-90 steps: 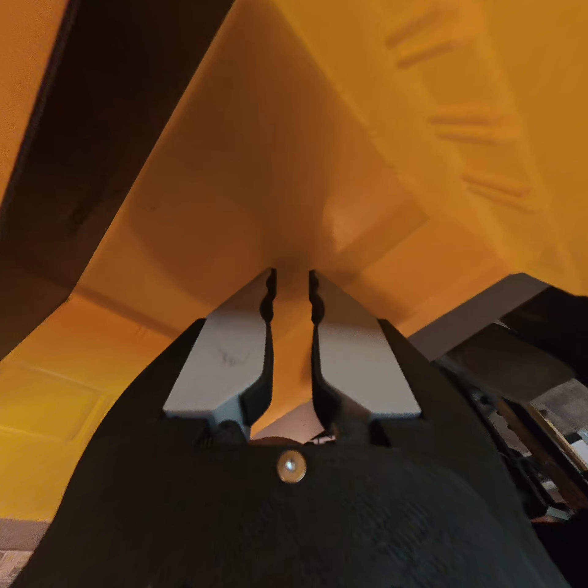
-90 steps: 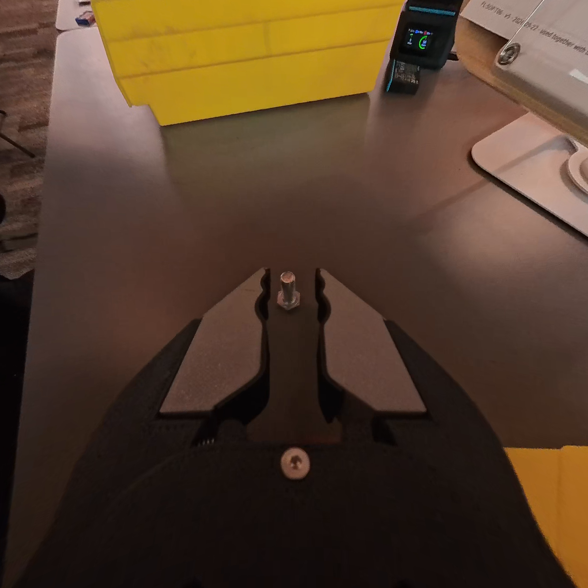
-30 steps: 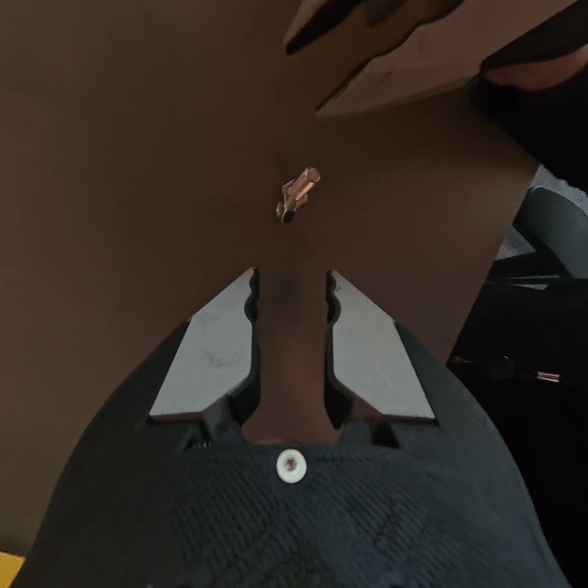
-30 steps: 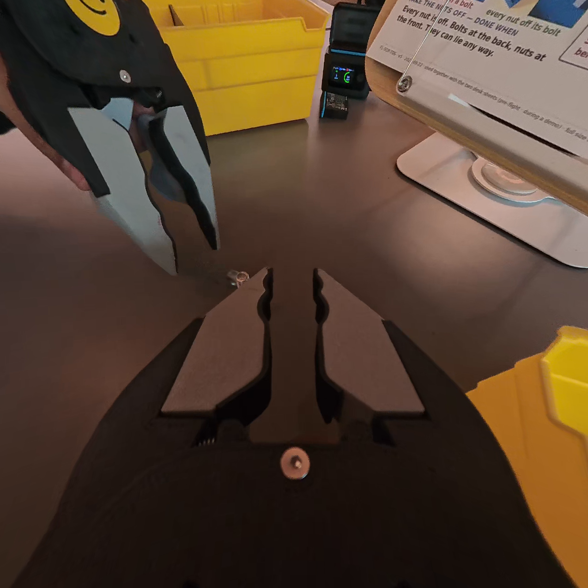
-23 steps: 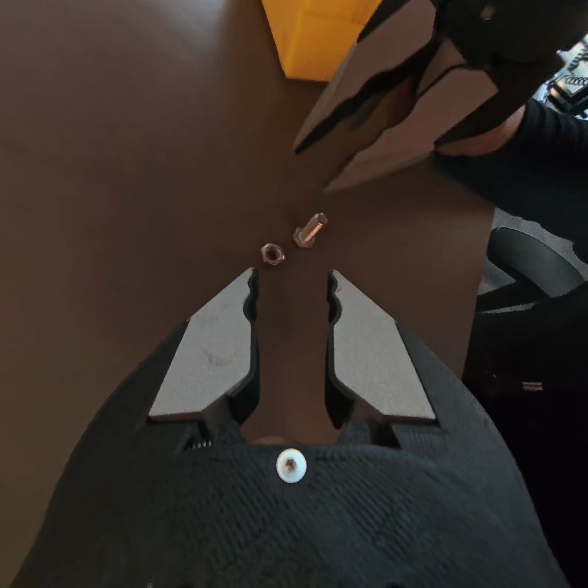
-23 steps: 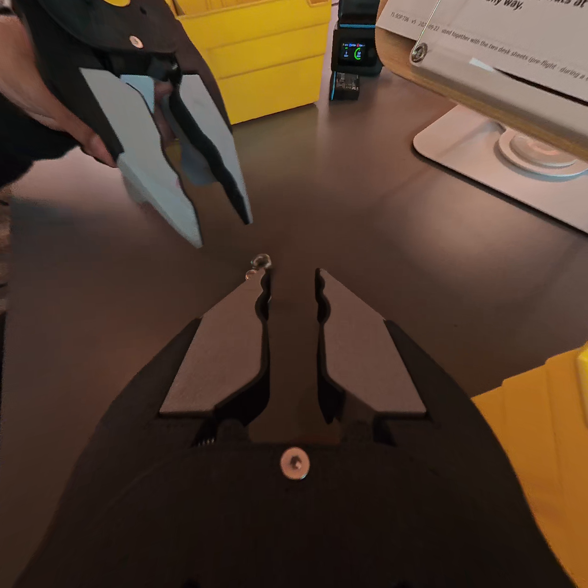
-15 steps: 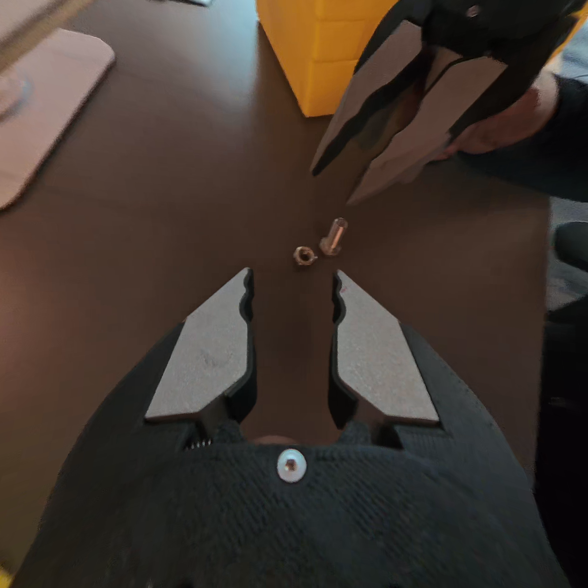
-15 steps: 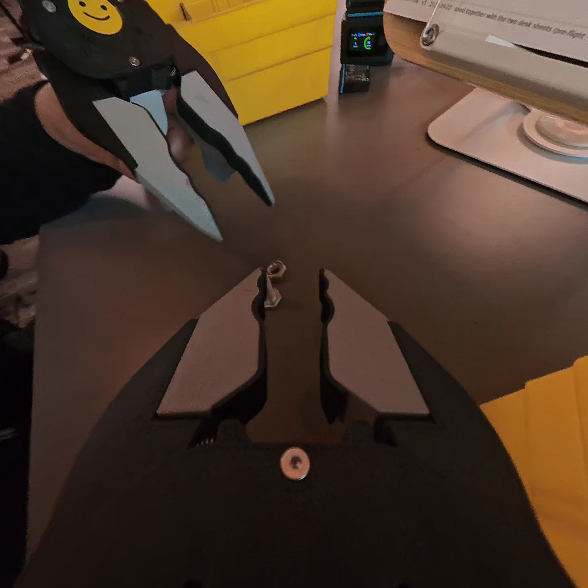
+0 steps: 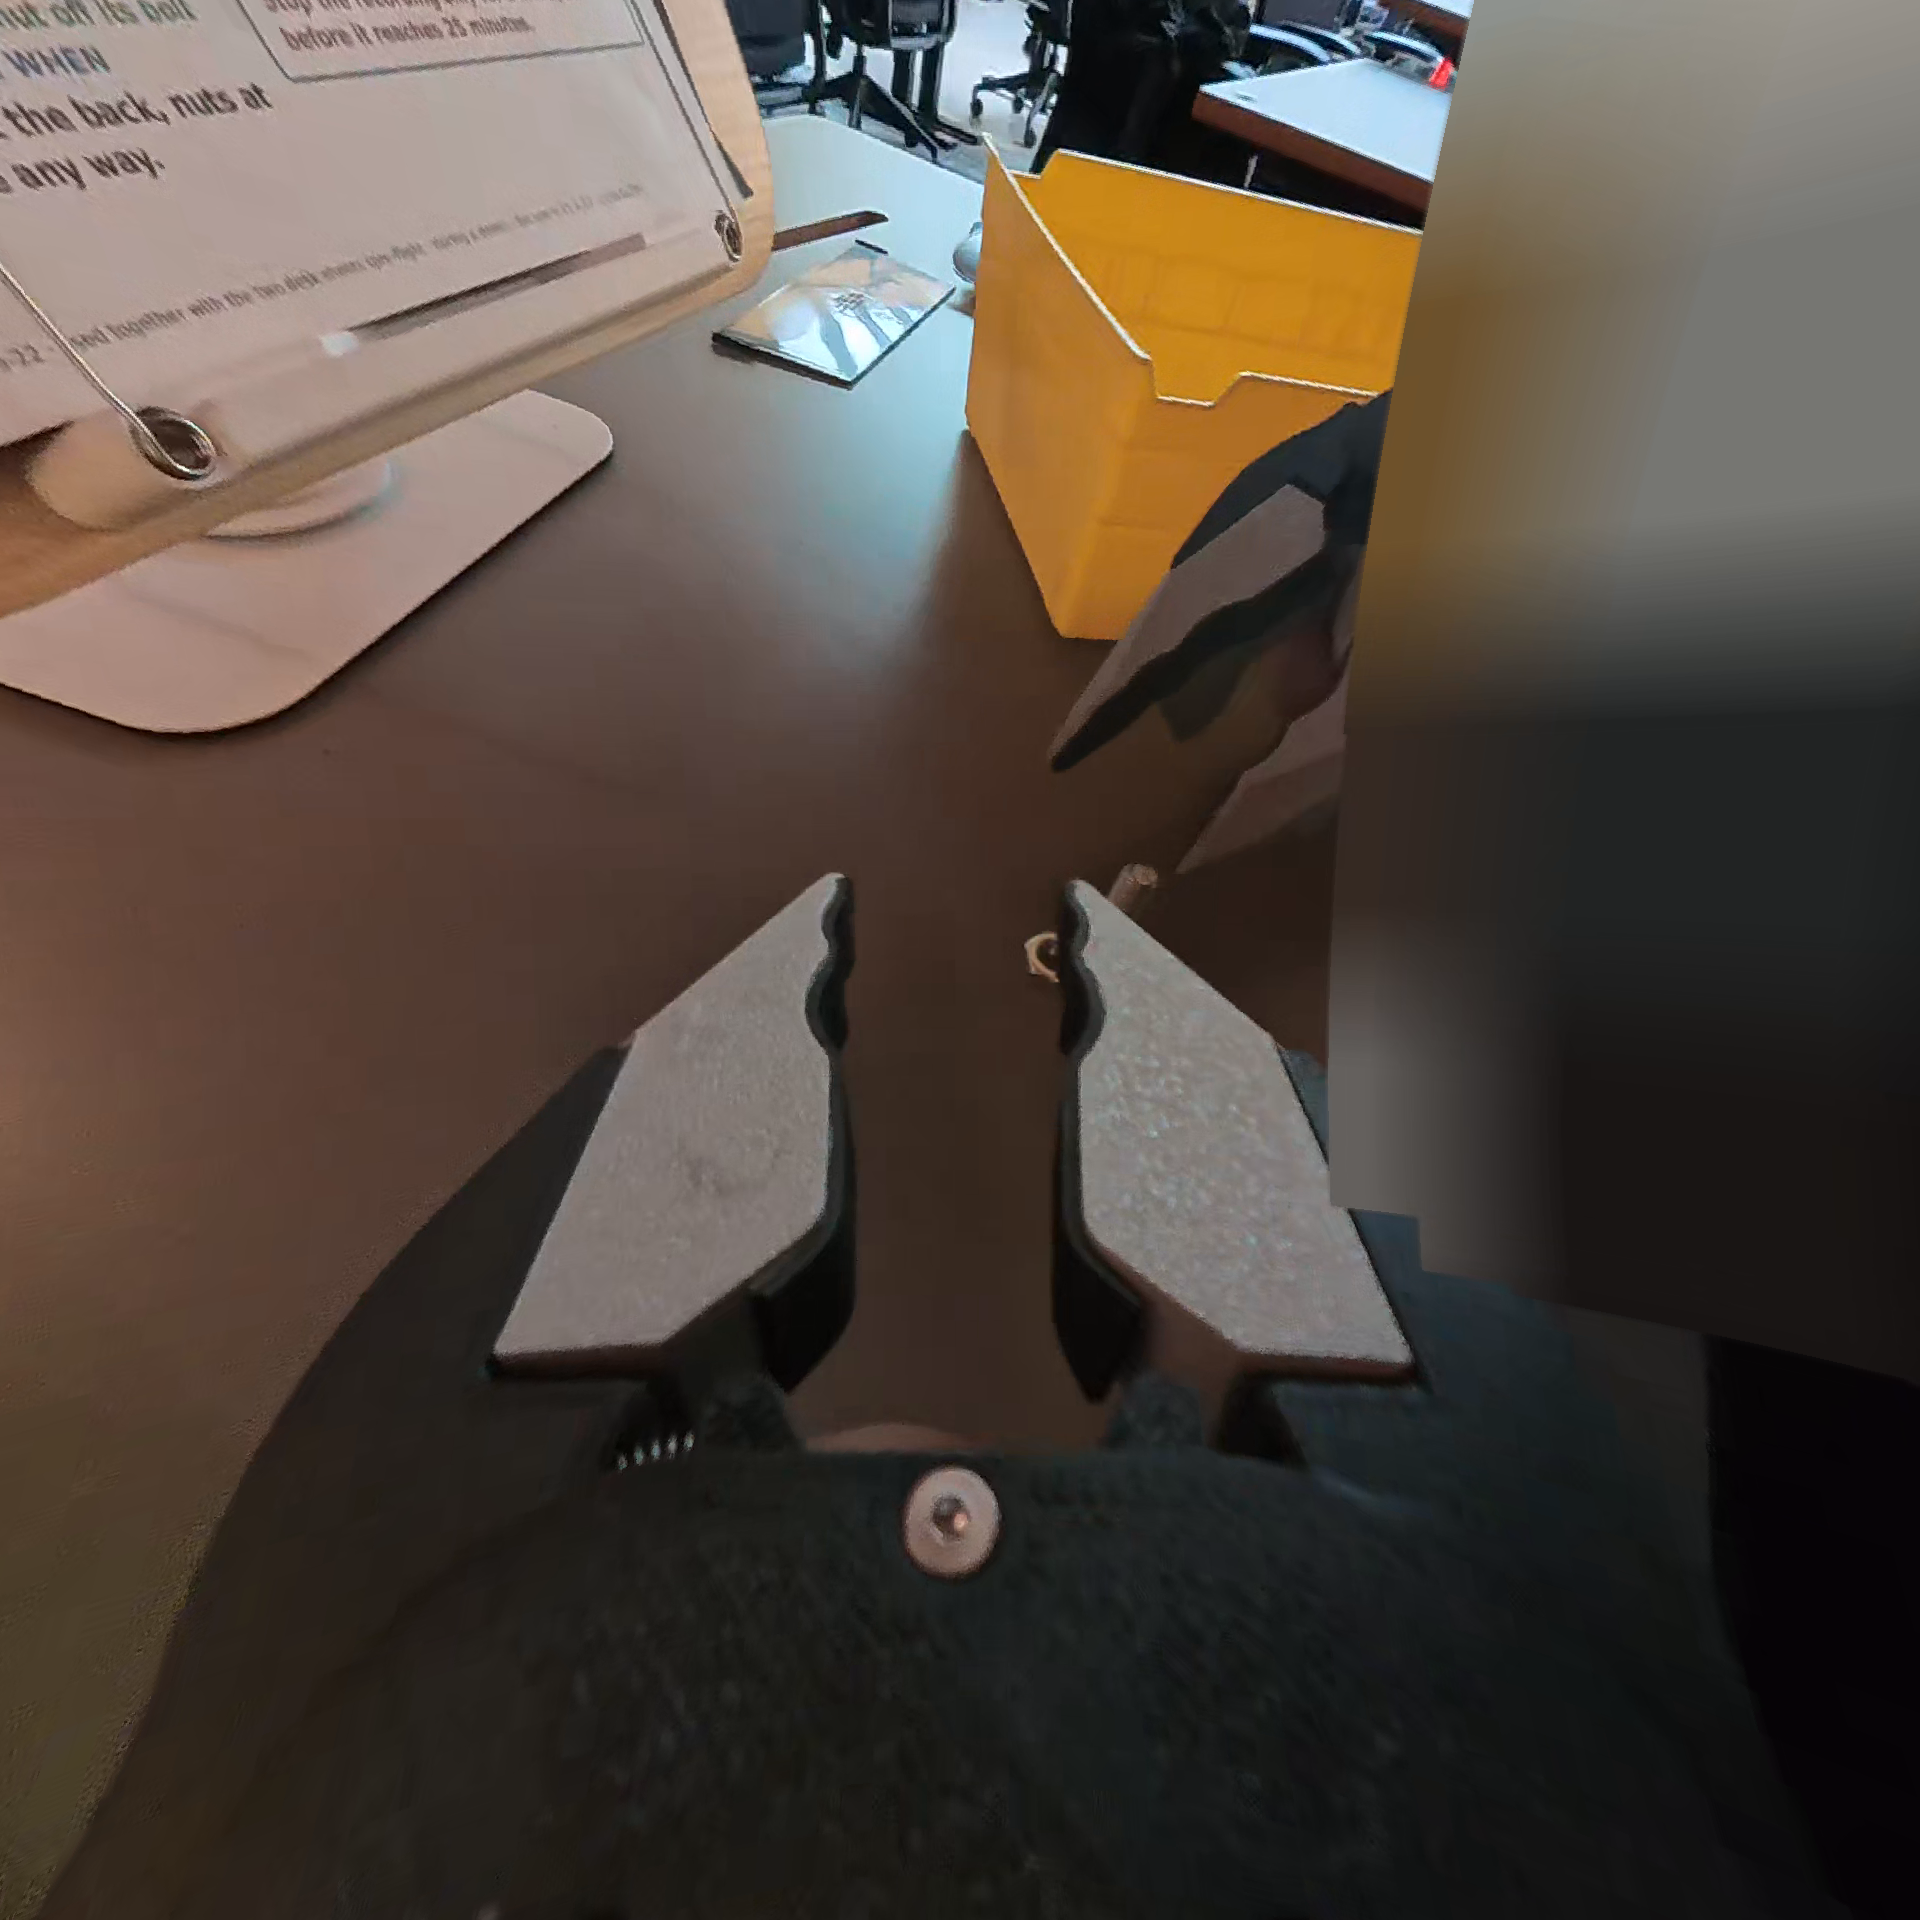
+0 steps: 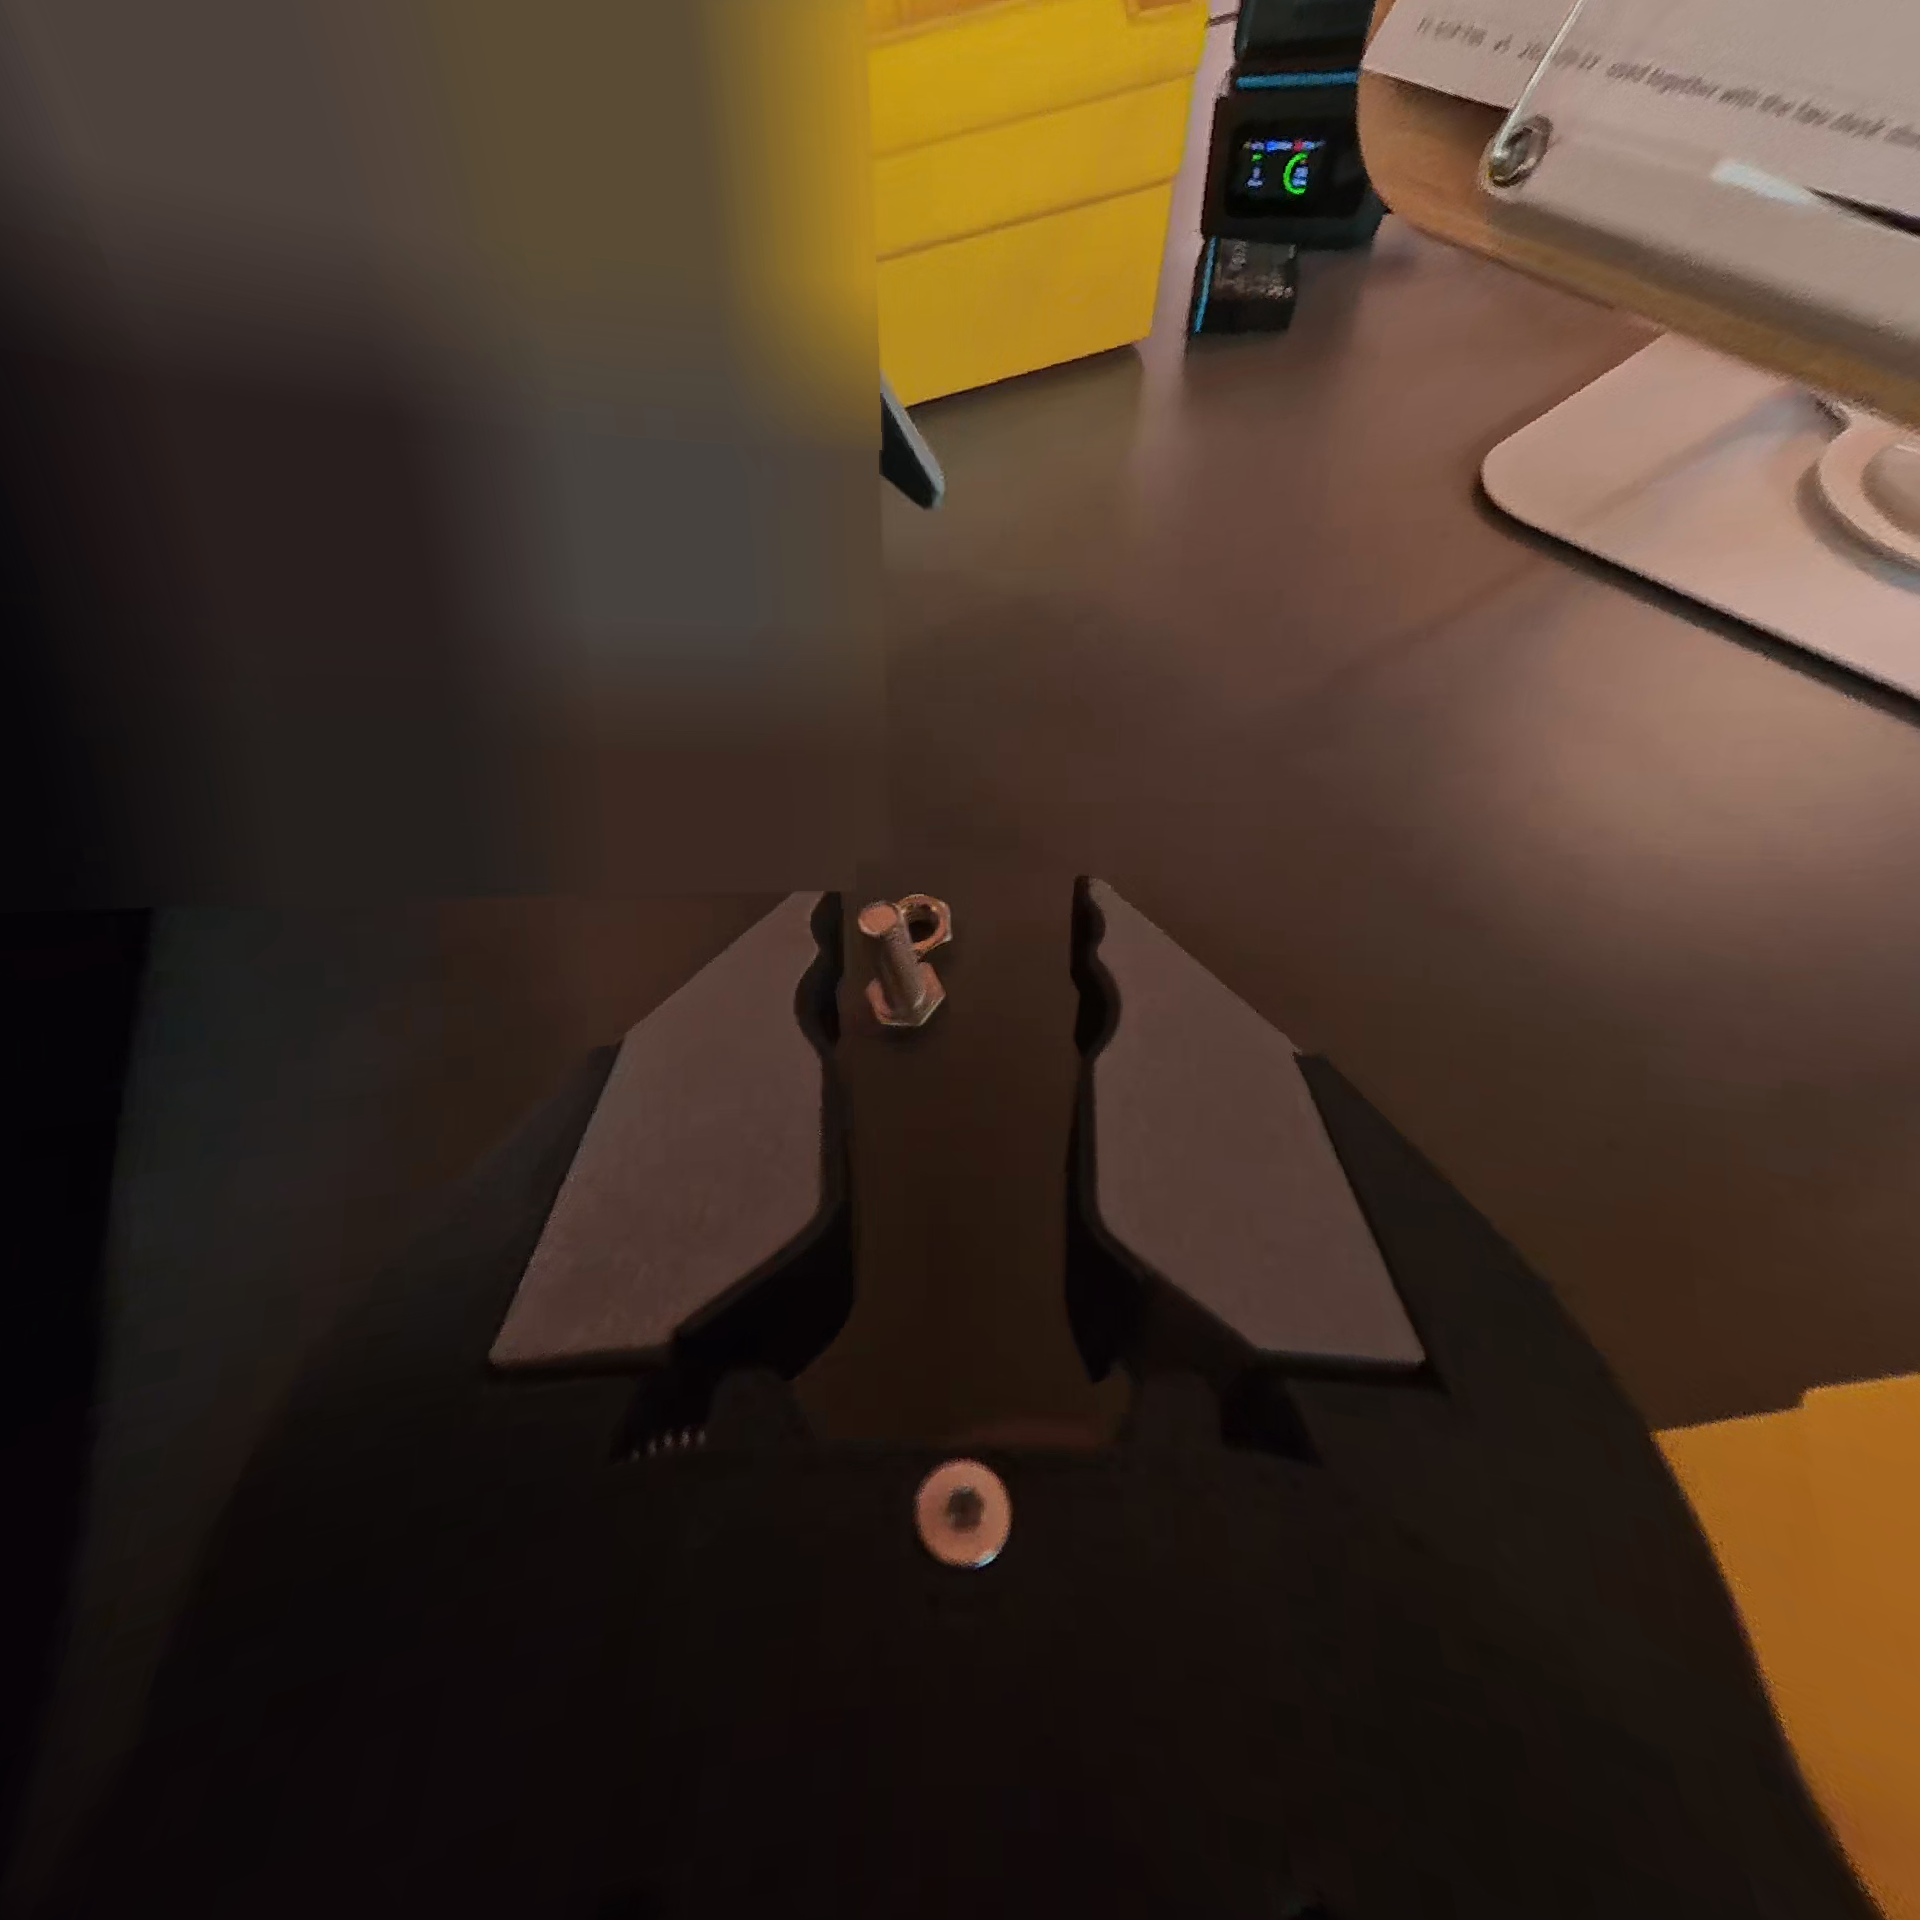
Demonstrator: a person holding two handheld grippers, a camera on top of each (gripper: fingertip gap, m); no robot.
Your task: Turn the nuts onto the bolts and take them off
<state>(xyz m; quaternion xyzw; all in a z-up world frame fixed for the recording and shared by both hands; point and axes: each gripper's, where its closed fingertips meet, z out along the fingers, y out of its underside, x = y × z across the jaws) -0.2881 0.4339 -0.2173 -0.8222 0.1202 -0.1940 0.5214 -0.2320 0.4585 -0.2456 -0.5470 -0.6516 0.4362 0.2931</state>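
Both grippers were open, holding nothing. Bolt (image 10: 902,971) lay between right gripper (image 10: 956,935) tips, hugging its left finger, axis along the fingers. Nut (image 10: 928,921) touched the bolt's far end. Left gripper (image 9: 956,940) sat offset; right was nearer.

Open-plan office: rolling chairs (image 9: 883,62) and desks (image 9: 1320,125) beyond the table (image 9: 623,831).

Right wrist view: bare bench (image 10: 1299,831) ahead to 1 o'clock; yellow bin (image 10: 1023,208) at 12, stand base (image 10: 1704,540) at 2, bolt (image 10: 900,971) between the parted jaws.
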